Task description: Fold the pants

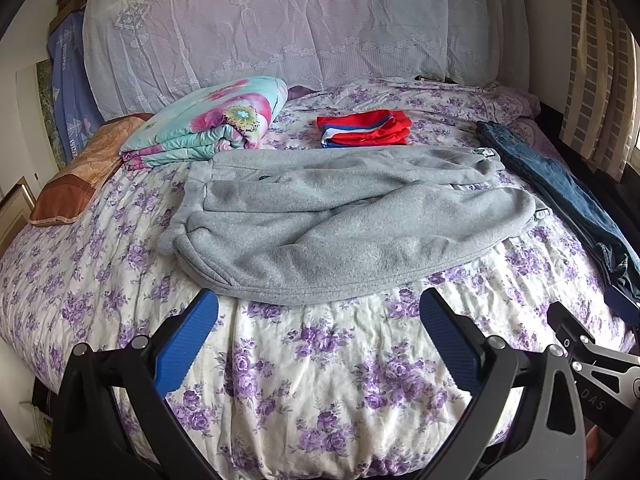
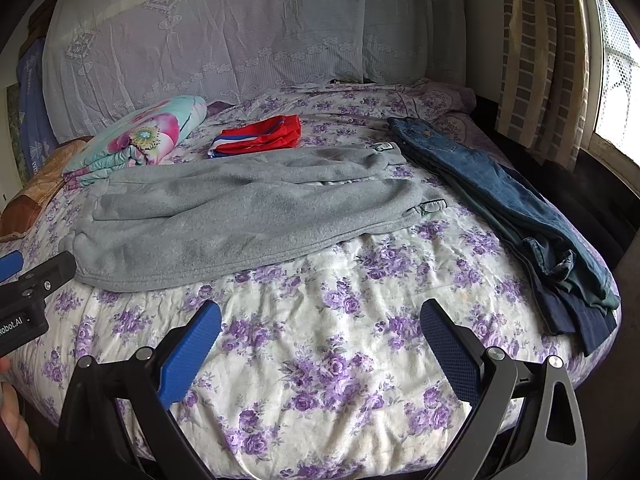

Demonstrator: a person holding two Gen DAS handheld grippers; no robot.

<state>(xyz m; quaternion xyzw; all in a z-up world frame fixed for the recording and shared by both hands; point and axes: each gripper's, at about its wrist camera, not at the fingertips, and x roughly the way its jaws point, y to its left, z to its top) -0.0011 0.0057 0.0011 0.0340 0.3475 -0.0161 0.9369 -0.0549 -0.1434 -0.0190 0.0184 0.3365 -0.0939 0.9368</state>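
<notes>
Grey fleece pants lie across the bed, folded lengthwise, waistband at the left and leg cuffs at the right; they also show in the right wrist view. My left gripper is open and empty, just short of the pants' near edge. My right gripper is open and empty over bare floral bedspread, in front of the pants' cuff end. The left gripper's tip shows at the left edge of the right wrist view.
Blue jeans lie along the bed's right edge. Folded red shorts and a folded floral quilt lie behind the pants. A brown pillow is at left. A lace-covered headboard and a curtain stand beyond.
</notes>
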